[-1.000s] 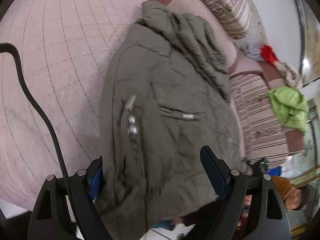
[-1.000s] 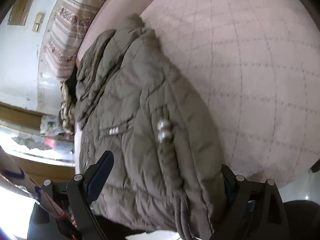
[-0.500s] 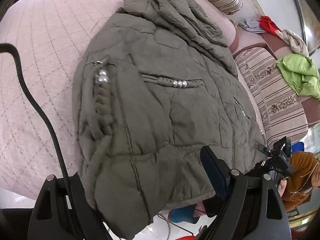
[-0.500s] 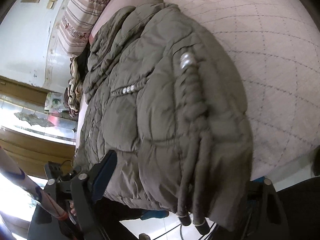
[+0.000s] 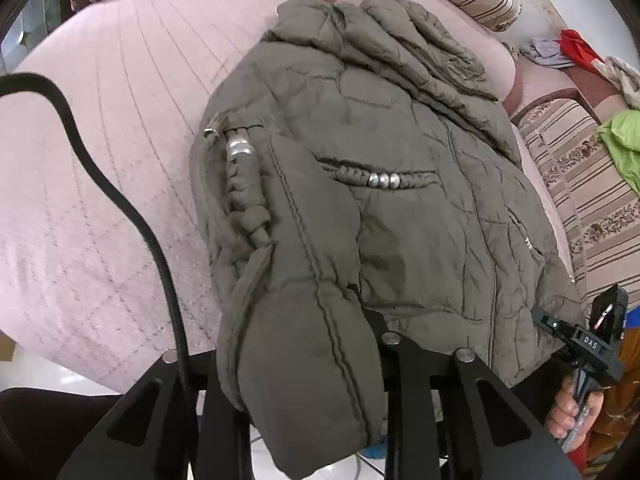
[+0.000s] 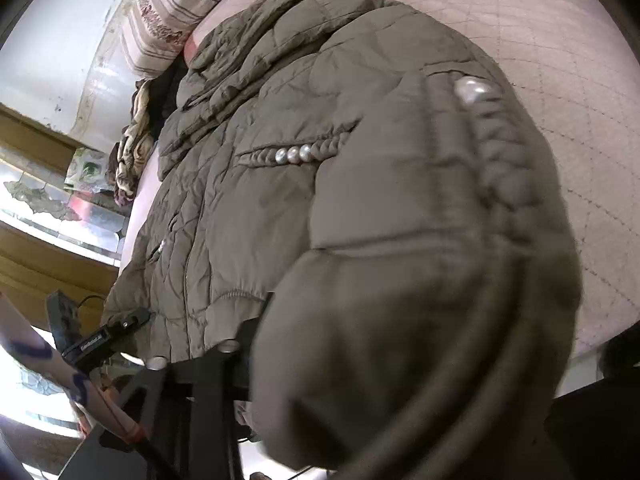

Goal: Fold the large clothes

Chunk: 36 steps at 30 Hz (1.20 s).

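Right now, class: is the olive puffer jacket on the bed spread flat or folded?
Partly folded. The olive puffer jacket lies on the pink quilted bedspread, one side doubled over, beaded zipper edge on top, hem overhanging.

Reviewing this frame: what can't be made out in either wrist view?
- Left wrist view: the left gripper fingers' tips, buried under the jacket hem as they close.
- Right wrist view: the right gripper fingers, covered by the jacket's near fold, which is blurred.
- Both views: the jacket's lower edge, cut off by the frame's bottom.

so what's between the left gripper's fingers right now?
The olive jacket's bottom hem: a thick fold fills the closing left gripper, seen in the left wrist view.
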### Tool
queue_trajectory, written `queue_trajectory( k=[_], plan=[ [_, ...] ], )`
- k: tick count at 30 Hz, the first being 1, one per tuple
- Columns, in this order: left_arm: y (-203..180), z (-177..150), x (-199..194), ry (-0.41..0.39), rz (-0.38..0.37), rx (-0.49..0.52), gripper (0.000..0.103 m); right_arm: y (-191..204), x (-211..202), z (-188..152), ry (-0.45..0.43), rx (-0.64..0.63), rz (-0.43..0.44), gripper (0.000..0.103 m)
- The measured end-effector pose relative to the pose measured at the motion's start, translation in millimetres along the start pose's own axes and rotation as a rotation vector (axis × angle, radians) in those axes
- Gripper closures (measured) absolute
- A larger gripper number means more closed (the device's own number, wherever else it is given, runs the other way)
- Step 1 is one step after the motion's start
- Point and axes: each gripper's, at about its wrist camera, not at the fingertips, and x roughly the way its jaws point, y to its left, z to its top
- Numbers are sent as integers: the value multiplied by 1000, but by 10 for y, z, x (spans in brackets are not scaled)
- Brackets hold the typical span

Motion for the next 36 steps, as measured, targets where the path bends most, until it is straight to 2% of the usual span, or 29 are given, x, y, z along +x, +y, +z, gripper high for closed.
queue_trajectory(
  k=[3,8,16,21,27,32,36],
  plan=[
    [-22,12,-182,-43,-6,-5,83,-29,-100,27,-12,18,17,76],
    [-53,-19,-560,-119,-43,-11,86,45,-439,-1,-71,-22,47,79],
    [-66,-250,-874,-130,-65,-7,87,182,-840,-332,-66,-109,67,80],
    [-118,-250,-922,-147,-32,13,87,227,-933,-421,-63,-137,62,80],
    [-290,162,-1100,-252,-19,44,87,572,-1088,-22,-112,-216,83,80],
    [-504,605,-1233,-355,22,72,86,995,-1269,413,-222,-284,77,81],
    [-589,926,-1255,-398,51,84,86,1225,-1311,730,-272,-299,67,81]
  ],
)
